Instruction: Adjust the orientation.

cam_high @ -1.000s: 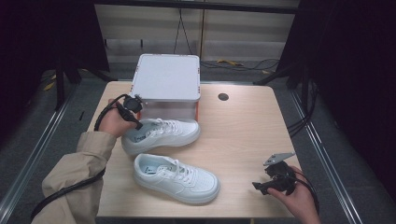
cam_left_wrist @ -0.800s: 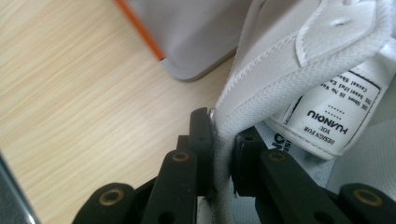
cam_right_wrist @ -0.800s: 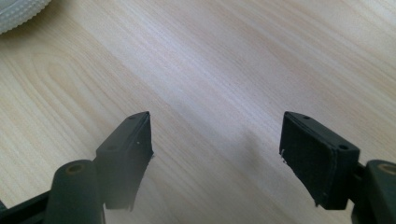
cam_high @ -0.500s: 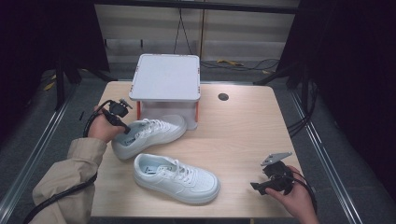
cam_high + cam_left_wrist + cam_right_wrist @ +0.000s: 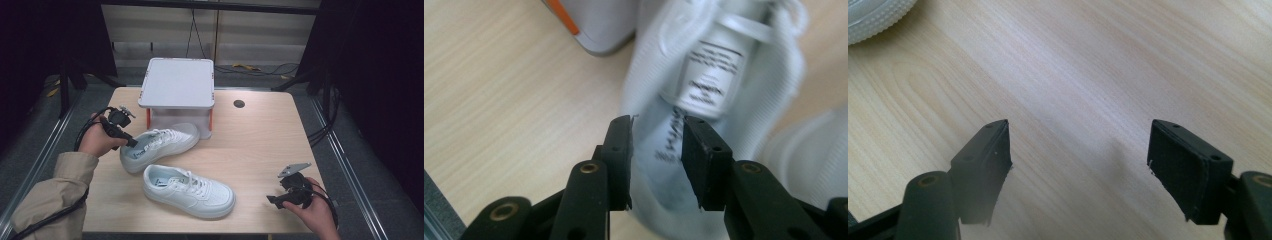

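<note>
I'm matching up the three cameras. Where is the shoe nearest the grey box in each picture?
High view: the far shoe lies left of centre, its toe at the grey box.
Left gripper view: its blurred heel and insole fill the upper right, beyond the jaws.
Right gripper view: no part can be told as that shoe.
Shared landmark: the wooden table.

wooden table point(image 5: 260, 145), grey orange-trimmed box point(image 5: 177, 90), nearer white sneaker point(image 5: 190, 187)

The far sneaker point(image 5: 159, 145) now lies farther left, heel drawn away from the box point(image 5: 178, 91). The left gripper point(image 5: 656, 145) has just been opening its jaws above the heel.
</note>
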### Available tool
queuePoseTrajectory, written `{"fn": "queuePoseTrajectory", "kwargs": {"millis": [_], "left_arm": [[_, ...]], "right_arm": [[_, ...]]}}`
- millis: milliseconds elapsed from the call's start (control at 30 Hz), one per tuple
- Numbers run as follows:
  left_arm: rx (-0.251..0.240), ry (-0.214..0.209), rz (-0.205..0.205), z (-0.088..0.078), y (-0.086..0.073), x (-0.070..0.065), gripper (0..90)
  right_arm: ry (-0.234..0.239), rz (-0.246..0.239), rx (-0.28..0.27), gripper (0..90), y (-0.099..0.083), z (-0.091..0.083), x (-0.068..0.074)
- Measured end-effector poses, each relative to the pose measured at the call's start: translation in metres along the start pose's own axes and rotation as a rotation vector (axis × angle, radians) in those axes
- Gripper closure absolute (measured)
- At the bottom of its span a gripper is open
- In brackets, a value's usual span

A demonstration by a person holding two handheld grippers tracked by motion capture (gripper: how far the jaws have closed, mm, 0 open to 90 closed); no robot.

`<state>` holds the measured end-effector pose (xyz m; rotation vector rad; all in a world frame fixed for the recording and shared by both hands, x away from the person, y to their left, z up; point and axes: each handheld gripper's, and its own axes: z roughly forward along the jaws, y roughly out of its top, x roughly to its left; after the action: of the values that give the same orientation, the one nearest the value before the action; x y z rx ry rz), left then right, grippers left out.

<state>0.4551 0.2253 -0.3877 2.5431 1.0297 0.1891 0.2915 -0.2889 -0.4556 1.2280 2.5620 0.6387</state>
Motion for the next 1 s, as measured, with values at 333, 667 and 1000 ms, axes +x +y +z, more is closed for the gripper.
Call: {"fn": "queuePoseTrajectory", "kwargs": {"millis": [333,667,1000], "left_arm": [[0.041,-0.075,0.158,0.009,-0.021,-0.023,52.0],[0.159,-0.090,0.208,0.041,-0.014,-0.030,65.5],[0.083,-0.101,0.232,0.028,-0.009,-0.038,81.5]], "right_arm": [[-0.002,-0.012,0.010,25.3,0.005,0.003,0.006],[-0.006,-0.009,0.006,25.4,0.004,0.002,0.004],[-0.005,-0.007,0.005,25.6,0.003,0.001,0.003]]}}
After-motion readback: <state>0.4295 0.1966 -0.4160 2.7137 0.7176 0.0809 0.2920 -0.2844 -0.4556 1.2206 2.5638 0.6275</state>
